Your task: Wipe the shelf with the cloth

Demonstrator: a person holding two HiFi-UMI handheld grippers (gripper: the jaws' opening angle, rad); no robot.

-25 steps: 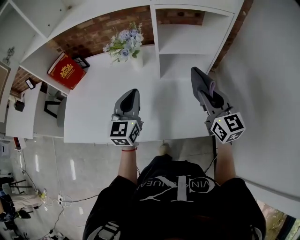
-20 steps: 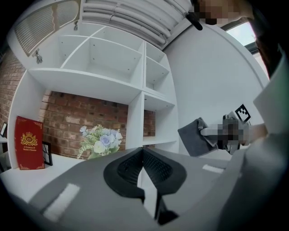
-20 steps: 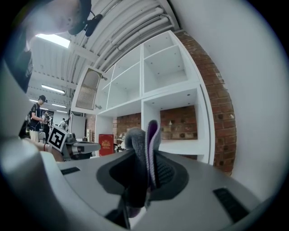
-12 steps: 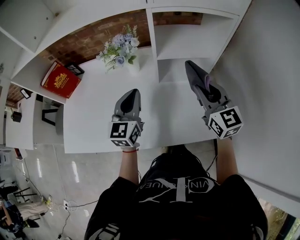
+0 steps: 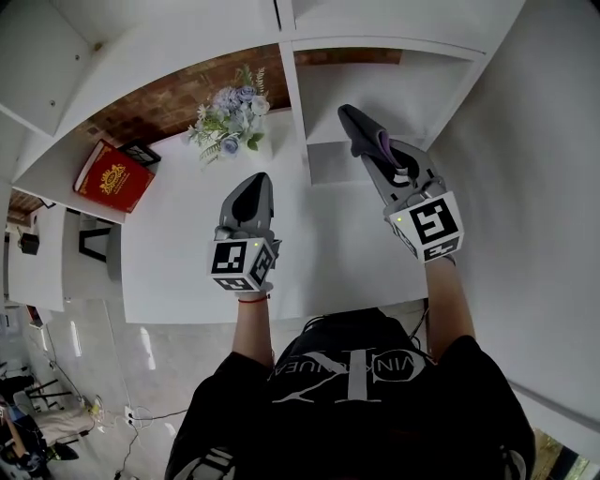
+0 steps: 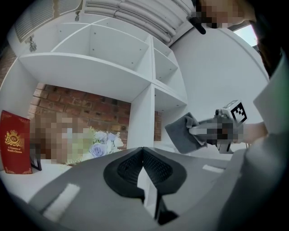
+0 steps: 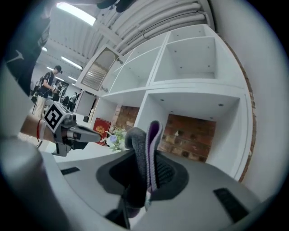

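The left gripper (image 5: 251,190), jaws clenched on nothing, hovers near the front edge of the white board (image 5: 178,272). The right gripper (image 5: 373,150), grasping the cloth (image 5: 356,124), has advanced to the shelf (image 5: 394,84) opening at the back right corner, so wiping is probably about to begin.

Mock living-room corner inside an open hall: white shelf (image 5: 394,89), brick wall (image 5: 164,98), flowers (image 5: 228,120), strip lights (image 7: 76,13).

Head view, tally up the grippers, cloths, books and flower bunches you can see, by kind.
2 grippers: left gripper, right gripper
1 cloth, clamped in the right gripper
1 red book
1 flower bunch
Total: 5
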